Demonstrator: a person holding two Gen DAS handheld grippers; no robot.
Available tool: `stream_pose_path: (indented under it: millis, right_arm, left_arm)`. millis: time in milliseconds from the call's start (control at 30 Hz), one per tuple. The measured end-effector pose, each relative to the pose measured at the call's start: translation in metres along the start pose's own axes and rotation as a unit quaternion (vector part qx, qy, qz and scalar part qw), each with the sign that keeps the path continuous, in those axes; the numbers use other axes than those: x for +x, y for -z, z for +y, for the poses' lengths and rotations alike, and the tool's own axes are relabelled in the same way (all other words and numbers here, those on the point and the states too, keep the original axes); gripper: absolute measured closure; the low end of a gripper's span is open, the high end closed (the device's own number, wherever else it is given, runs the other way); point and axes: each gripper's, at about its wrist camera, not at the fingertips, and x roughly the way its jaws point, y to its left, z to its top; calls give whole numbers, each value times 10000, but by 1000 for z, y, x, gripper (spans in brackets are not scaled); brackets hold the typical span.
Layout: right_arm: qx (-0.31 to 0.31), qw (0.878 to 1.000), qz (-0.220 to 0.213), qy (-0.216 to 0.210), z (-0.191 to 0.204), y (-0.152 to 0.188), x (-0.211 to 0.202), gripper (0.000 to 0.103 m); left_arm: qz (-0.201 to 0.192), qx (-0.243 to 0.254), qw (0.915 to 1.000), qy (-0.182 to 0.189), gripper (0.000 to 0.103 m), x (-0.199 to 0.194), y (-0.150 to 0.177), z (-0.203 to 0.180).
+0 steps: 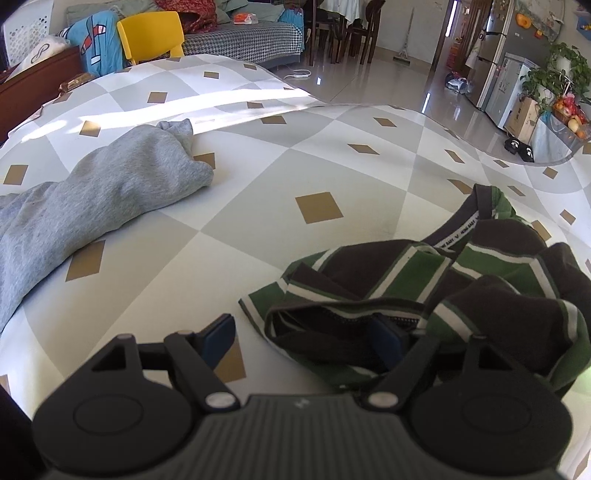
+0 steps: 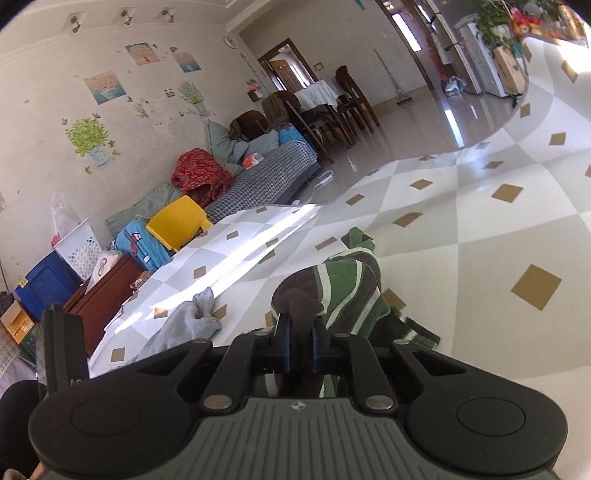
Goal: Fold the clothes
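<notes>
shirt [image 1: 461, 280], striped green, brown and white, lies crumpled at the lower right of the left wrist frame, on the cloth [image 1: 258, 177] with its grey and white checks and tan diamonds. its collar band with printed lettering points toward the upper right. left gripper [image 1: 303, 339] sits at the bottom centre with its blue-padded fingers spread wide; the left finger is over bare cloth, the right finger is tucked into a fold at the shirt's near edge, and nothing is pinched between them.

in the right wrist frame the right gripper [image 2: 298, 341] is at the bottom centre, fingers pressed together on a brown fold of the shirt [image 2: 343, 291], which bunches up just beyond the pads.

a grey garment [image 1: 96, 192] lies rumpled at the left of the left wrist frame, well apart from the shirt. a yellow chair [image 1: 151, 35] stands at the upper left beyond the cloth.
</notes>
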Motion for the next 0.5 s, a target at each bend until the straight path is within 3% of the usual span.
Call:
stream_pose_path:
  millis: [300,500]
  right_arm:
    - [-509,9935,-244,-984,28,-11,-17,92]
    - [-949,9914,68,-897,34,-5,-10,91]
  left_arm:
    - [-22,-378,9991,215,21,-7,-9,18]
    - [136,-590,9981,124,21,-3,-5,23]
